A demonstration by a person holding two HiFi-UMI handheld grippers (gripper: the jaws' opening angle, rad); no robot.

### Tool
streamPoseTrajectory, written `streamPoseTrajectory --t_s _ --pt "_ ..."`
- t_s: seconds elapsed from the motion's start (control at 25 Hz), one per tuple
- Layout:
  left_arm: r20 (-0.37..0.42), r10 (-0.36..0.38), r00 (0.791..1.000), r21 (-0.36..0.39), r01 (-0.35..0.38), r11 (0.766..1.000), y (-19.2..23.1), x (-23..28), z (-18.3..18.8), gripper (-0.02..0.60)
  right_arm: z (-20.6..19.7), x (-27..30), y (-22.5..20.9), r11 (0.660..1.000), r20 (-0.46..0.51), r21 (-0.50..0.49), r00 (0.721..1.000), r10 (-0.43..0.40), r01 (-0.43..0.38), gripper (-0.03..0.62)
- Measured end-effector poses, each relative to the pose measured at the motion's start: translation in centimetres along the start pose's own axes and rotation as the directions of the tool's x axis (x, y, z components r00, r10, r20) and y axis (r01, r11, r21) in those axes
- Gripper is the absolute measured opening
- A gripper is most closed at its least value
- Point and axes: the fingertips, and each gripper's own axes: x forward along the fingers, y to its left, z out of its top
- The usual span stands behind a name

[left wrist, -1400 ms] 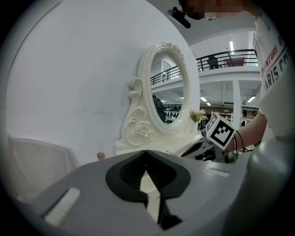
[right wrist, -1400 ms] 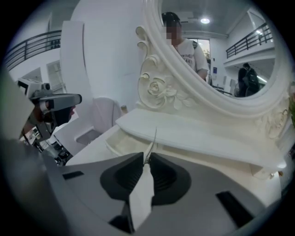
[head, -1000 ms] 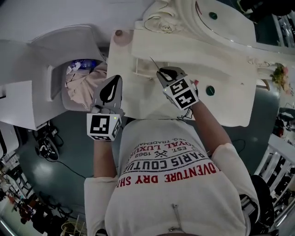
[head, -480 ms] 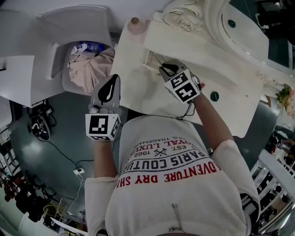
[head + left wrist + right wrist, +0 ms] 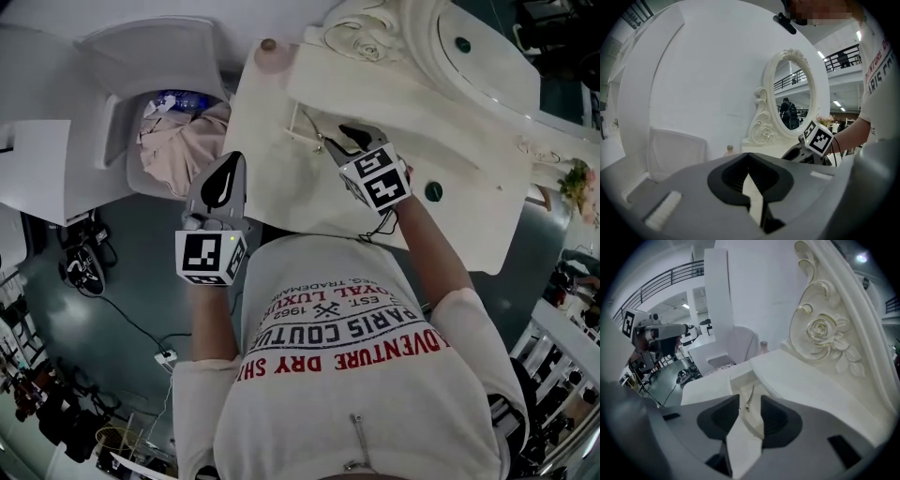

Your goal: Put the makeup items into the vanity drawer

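My right gripper (image 5: pixel 345 139) (image 5: pixel 750 401) hovers over the open drawer (image 5: pixel 298 137) (image 5: pixel 740 380) of the white vanity (image 5: pixel 281 178). Its jaws are opening. A thin pale makeup stick (image 5: pixel 313 126) (image 5: pixel 750 391) lies in the drawer, seen through the gap, and the pads do not touch it. My left gripper (image 5: pixel 234 161) (image 5: pixel 750 157) is shut on nothing and hangs off the vanity's left edge, level with the tabletop. In the left gripper view the right gripper's marker cube (image 5: pixel 817 138) shows in front of the mirror.
A small capped bottle (image 5: pixel 269 45) (image 5: pixel 763 344) stands at the vanity's back left corner. The oval mirror (image 5: pixel 487 56) with its carved rose frame (image 5: pixel 820 333) rises behind. A white chair (image 5: pixel 141 66) holding pink cloth (image 5: pixel 178 150) stands to the left. Cables lie on the floor.
The right gripper's jaws have parted around the thin stick, which now lies in the drawer. The left gripper has stayed where it was, still shut.
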Motion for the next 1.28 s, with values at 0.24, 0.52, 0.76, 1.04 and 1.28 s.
streamPoseTrajectory --t_s 0.24,0.52,0.76,1.04,1.28 --pt "-0.009 -0.12 0.993 0.049 0.12 0.991 -2.3 2.6 1.0 0.011 -2.7 -3.0 -2.2 0.986 0.008 0.129 0.994 -0.112 0.11 0.132" --pt "-0.028 -0.26 0.965 0.103 0.262 0.96 -6.7 6.5 2.0 0.011 -9.1 -6.8 -3.9 0.935 -0.043 0.274 0.974 -0.221 0.224 0.132" --pt "-0.084 -0.371 0.925 0.127 0.379 0.917 -10.1 8.6 1.1 0.011 -15.3 -8.7 -4.4 0.849 -0.137 0.403 0.94 -0.313 0.342 0.132" --pt "-0.153 -0.439 0.885 0.141 0.46 0.877 -12.8 10.3 -0.5 0.011 -20.6 -8.8 -5.1 0.752 -0.226 0.51 0.909 -0.351 0.418 0.132" --pt "-0.167 -0.468 0.868 0.141 0.491 0.86 -14.3 11.5 -0.9 0.011 -22.1 -7.8 -5.7 0.714 -0.253 0.55 0.901 -0.353 0.434 0.132"
